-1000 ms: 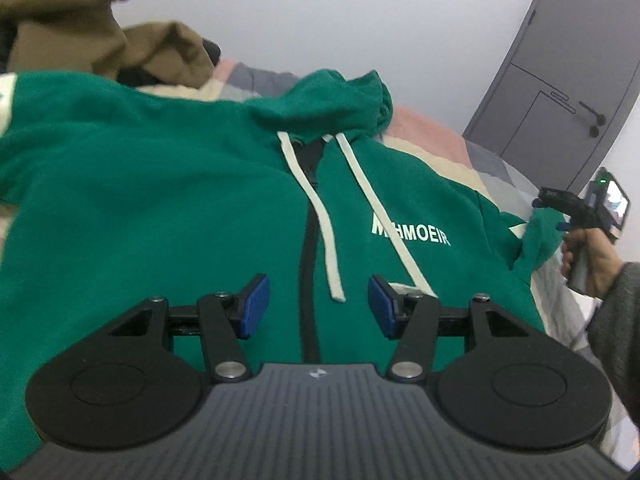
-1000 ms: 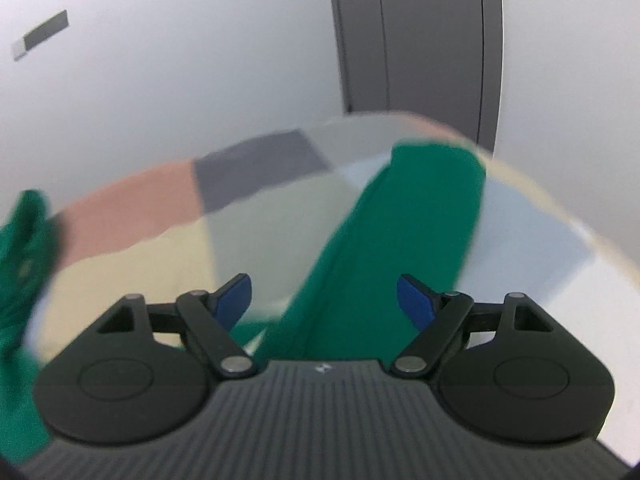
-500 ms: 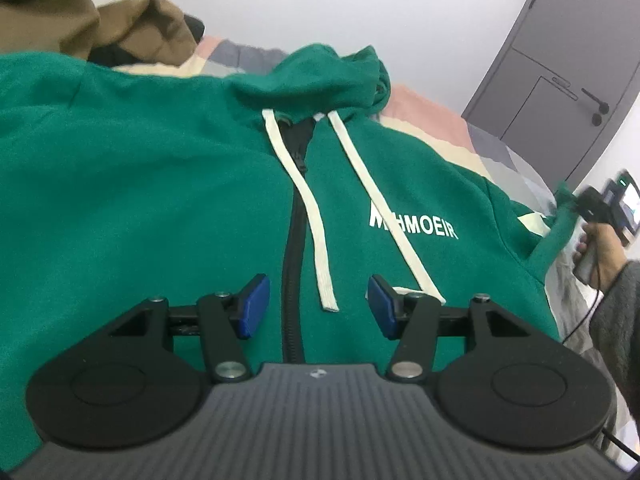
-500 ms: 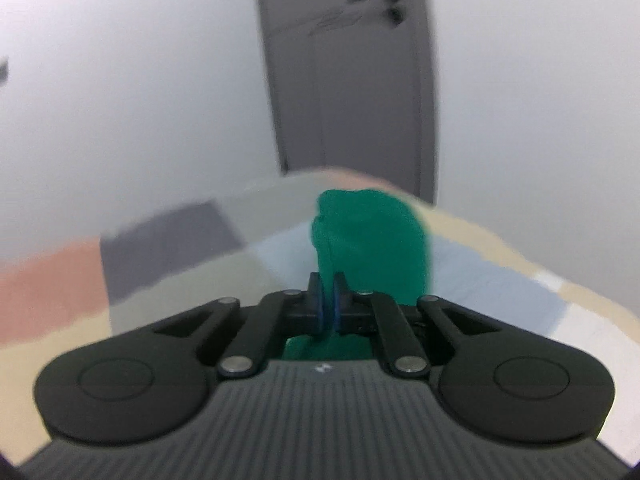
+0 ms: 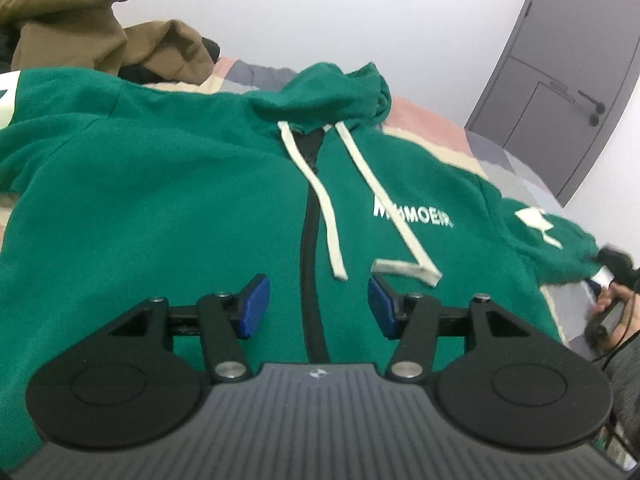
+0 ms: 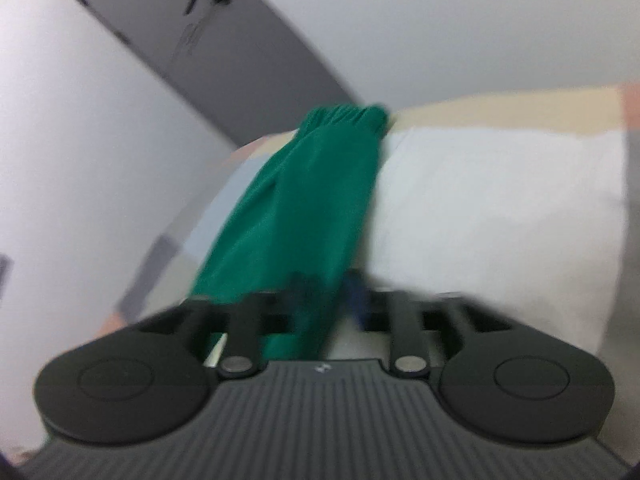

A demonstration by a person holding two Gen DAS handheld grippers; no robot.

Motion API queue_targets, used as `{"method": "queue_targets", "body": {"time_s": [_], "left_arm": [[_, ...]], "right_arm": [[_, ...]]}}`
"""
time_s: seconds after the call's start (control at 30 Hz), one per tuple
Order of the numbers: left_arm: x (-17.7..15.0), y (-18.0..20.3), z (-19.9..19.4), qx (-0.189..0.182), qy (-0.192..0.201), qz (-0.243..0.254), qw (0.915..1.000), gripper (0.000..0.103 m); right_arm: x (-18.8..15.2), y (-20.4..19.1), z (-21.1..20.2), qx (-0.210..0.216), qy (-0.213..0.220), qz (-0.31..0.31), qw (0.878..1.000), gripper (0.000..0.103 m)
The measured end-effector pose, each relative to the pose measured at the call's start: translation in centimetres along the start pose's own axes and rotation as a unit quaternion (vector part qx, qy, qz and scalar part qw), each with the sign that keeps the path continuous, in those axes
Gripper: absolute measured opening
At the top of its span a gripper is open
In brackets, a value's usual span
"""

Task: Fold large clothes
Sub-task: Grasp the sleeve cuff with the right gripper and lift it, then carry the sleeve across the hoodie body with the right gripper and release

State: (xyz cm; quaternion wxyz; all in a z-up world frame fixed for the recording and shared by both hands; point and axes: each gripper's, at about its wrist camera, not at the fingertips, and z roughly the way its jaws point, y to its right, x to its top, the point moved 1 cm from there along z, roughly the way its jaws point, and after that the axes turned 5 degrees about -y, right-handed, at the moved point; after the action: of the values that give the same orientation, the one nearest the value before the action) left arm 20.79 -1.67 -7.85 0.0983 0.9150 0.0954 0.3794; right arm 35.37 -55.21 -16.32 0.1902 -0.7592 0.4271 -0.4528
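A green hoodie (image 5: 192, 200) lies face-up on the bed (image 6: 500, 200). The left tool (image 5: 318, 306) hovers part-open and empty over its zip; the right tool (image 6: 326, 300), jaws just reopening around the sleeve (image 6: 304, 200), readies the inward fold.

One green hoodie (image 5: 168, 200) is seen on one bed (image 5: 424, 120), with two white drawstrings (image 5: 320, 200) counted on it. One brown garment (image 5: 80, 36) is heaped behind, and one grey door (image 5: 568, 80) is visible.
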Motion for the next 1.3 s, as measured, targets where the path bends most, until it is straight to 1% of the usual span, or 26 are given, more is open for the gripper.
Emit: {"method": "queue_targets", "body": {"time_s": [0.03,0.07,0.13,0.2,0.3,0.37,0.43,0.47,0.5,0.57,0.6,0.67,0.83,0.97,1.03,1.1,1.17,1.23,1.3], "left_arm": [[-0.1,0.1,0.2,0.006,-0.003,0.005,1.0000,0.060],[-0.3,0.3,0.6,0.011,-0.006,0.009,0.9999,0.060],[-0.5,0.6,1.5,0.019,-0.013,0.018,0.9996,0.060],[-0.8,1.0,2.8,0.031,-0.022,0.027,0.9989,0.060],[-1.2,1.3,4.8,0.048,-0.039,0.034,0.9975,0.060],[-1.2,1.5,5.8,0.060,-0.039,0.039,0.9967,0.060],[-1.1,1.7,6.5,0.067,-0.039,0.044,0.9960,0.060],[-1.1,1.8,6.8,0.071,-0.041,0.045,0.9956,0.060],[-1.1,1.9,6.9,0.074,-0.042,0.046,0.9953,0.061],[-1.2,2.2,7.1,0.081,-0.041,0.051,0.9946,0.061],[-1.3,2.4,7.2,0.083,-0.040,0.055,0.9942,0.061],[-1.3,2.8,7.3,0.090,-0.038,0.066,0.9930,0.061],[-1.2,2.9,7.8,0.097,-0.038,0.071,0.9920,0.062],[-0.9,2.8,7.7,0.094,-0.041,0.067,0.9925,0.062],[-0.8,2.6,7.5,0.092,-0.040,0.065,0.9929,0.062],[-0.7,2.5,6.9,0.084,-0.037,0.056,0.9942,0.062],[-0.4,2.4,6.2,0.075,-0.032,0.050,0.9954,0.062],[0.0,2.6,5.2,0.081,-0.020,0.069,0.9941,0.062],[0.1,2.7,3.8,0.087,0.004,0.089,0.9922,0.062]], "right_arm": [[0.0,-0.2,0.1,0.024,-0.003,0.000,1.000,0.061],[0.1,-0.3,0.1,0.037,0.000,-0.007,0.999,0.066],[0.4,-0.5,0.8,0.043,-0.005,-0.018,0.999,0.065],[1.3,-1.3,2.7,0.046,-0.009,-0.022,0.999,0.065],[2.4,-1.9,4.8,0.049,0.002,-0.040,0.998,0.065],[3.4,-2.4,6.3,0.046,0.010,-0.053,0.998,0.064],[4.4,-2.9,7.6,0.042,0.022,-0.059,0.997,0.050],[4.9,-3.1,8.3,0.033,0.026,-0.066,0.997,0.030],[5.4,-3.4,9.0,0.023,0.027,-0.073,0.997,0.013],[6.4,-3.5,10.1,0.022,0.028,-0.083,0.996,0.009],[7.0,-3.7,10.4,0.021,0.036,-0.094,0.995,0.008],[7.8,-3.9,10.7,0.026,0.056,-0.105,0.993,0.007],[9.3,-3.9,12.1,0.021,0.067,-0.115,0.991,0.007],[9.3,-5.4,11.1,0.008,0.072,-0.140,0.988,0.007],[9.6,-6.7,10.0,0.008,0.081,-0.167,0.983,0.007],[9.1,-8.2,7.6,0.010,0.091,-0.206,0.974,0.007],[8.6,-10.7,5.3,0.016,0.101,-0.247,0.964,0.007],[7.9,-13.2,3.0,0.032,0.108,-0.274,0.955,0.007],[7.2,-15.8,0.2,0.048,0.118,-0.302,0.945,0.007]]}}
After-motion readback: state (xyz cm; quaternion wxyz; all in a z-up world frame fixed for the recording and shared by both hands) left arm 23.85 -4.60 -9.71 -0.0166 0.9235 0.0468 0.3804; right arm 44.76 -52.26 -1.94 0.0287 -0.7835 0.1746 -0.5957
